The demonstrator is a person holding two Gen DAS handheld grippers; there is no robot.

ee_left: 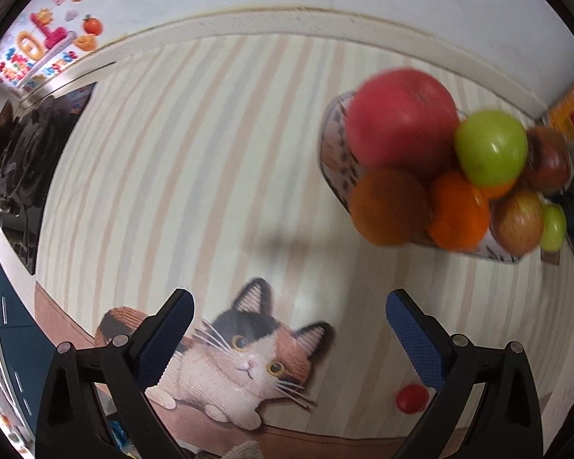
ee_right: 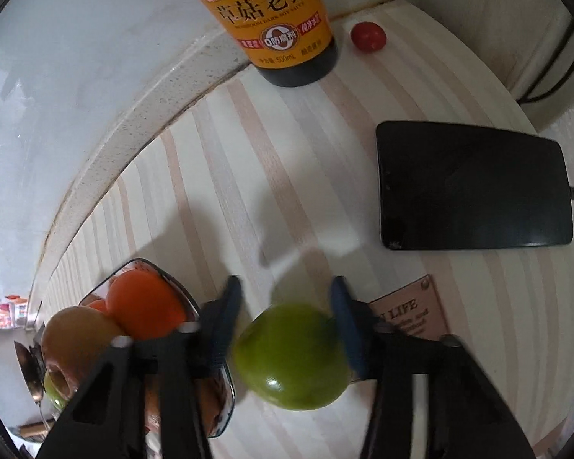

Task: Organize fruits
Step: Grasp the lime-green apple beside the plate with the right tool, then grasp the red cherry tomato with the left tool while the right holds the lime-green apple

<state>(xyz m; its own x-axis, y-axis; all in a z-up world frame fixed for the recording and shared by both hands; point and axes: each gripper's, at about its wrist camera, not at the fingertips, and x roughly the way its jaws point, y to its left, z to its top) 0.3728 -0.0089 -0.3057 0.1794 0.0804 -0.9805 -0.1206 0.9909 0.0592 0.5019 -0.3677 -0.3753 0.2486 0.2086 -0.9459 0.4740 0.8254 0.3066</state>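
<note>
Pinching a glossy round green apple (ee_right: 292, 355) between its blue-padded fingers (ee_right: 346, 329), the right gripper (ee_right: 285, 298) hangs beside the patterned fruit bowl (ee_right: 195, 306) left of them, while the left gripper (ee_left: 289, 313) stands spread and empty over a striped cat-print mat (ee_left: 210, 153)

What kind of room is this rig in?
Most likely a home kitchen counter: a soy sauce bottle by the wall, a gas stove at the counter's end, and a bowl piled with fruit on a striped mat.
</note>
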